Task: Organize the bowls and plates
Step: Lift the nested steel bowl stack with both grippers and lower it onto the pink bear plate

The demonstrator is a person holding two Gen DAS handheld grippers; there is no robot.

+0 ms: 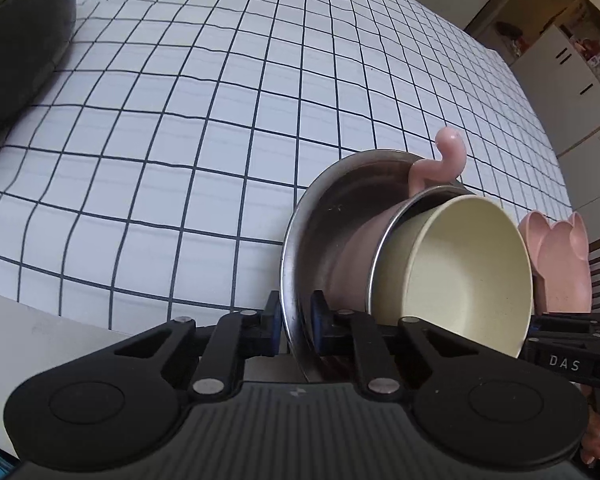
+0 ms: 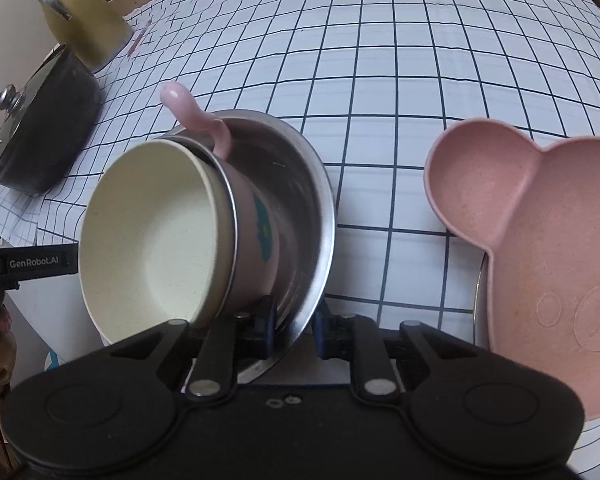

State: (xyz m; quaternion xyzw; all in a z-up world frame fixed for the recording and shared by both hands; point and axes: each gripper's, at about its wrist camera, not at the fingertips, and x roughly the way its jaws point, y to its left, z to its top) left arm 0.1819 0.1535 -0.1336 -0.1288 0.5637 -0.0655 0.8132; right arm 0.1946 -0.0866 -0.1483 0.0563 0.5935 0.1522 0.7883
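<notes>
Both grippers had hold of the same steel bowl [image 1: 320, 216], one on each side of its rim. The left gripper [image 1: 296, 322] was clamped on the rim, one blue pad outside the wall and the other inside, and the right gripper [image 2: 296, 330] pinched the opposite edge in the same way. Nested in the steel bowl sat a pink cup [image 2: 256, 220] with a curled handle [image 1: 446, 158] and a teal mark on its side, and a cream bowl [image 1: 460, 276] was tucked inside that, so the whole stack appeared tipped towards the person. It stood at the near edge of the table, on the white tablecloth [image 1: 220, 120] with its dark grid lines. Just to the right of the stack lay a pink bear-shaped plate [image 2: 540, 240], apart from it. Farther back on the left stood a black pot [image 2: 40, 140] with a glass lid, and behind it a pale kettle [image 2: 84, 24].
</notes>
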